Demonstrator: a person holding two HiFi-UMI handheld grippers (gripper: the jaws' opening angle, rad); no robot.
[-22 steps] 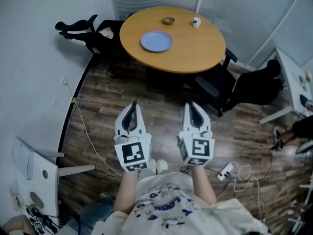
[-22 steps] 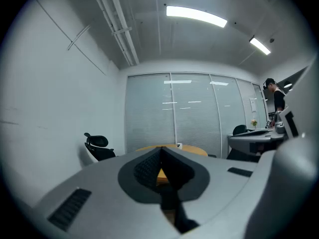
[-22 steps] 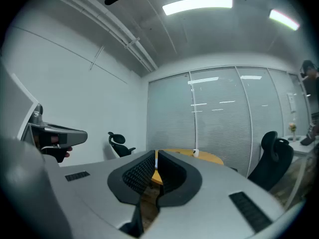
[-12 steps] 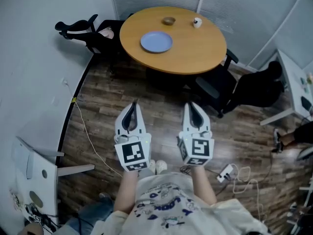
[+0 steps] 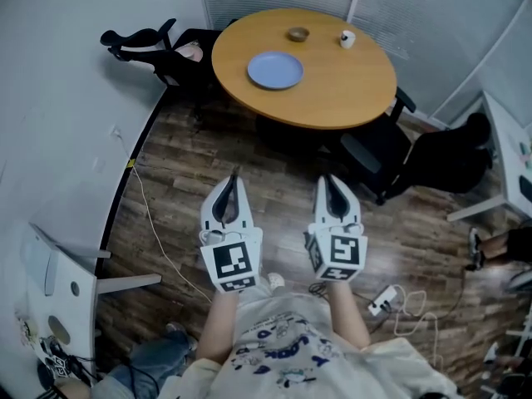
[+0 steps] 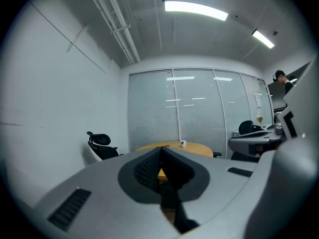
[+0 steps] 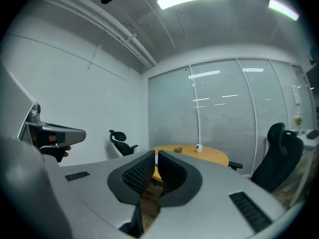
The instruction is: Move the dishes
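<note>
A round wooden table stands ahead across the floor. On it lie a blue plate, a small brown bowl and a white cup. My left gripper and right gripper are held side by side over the wooden floor, well short of the table, both shut and empty. The left gripper view has the shut jaws aimed at the table and cup. In the right gripper view the jaws point at the table, bowl and cup.
Black office chairs stand left of the table and at its near right. A white cable runs along the floor by the curved wall. A power strip with cords lies at the right. A white desk is at the left.
The head view has shifted a little, so the table sits slightly more to the right. Both grippers keep the same shut pose side by side.
</note>
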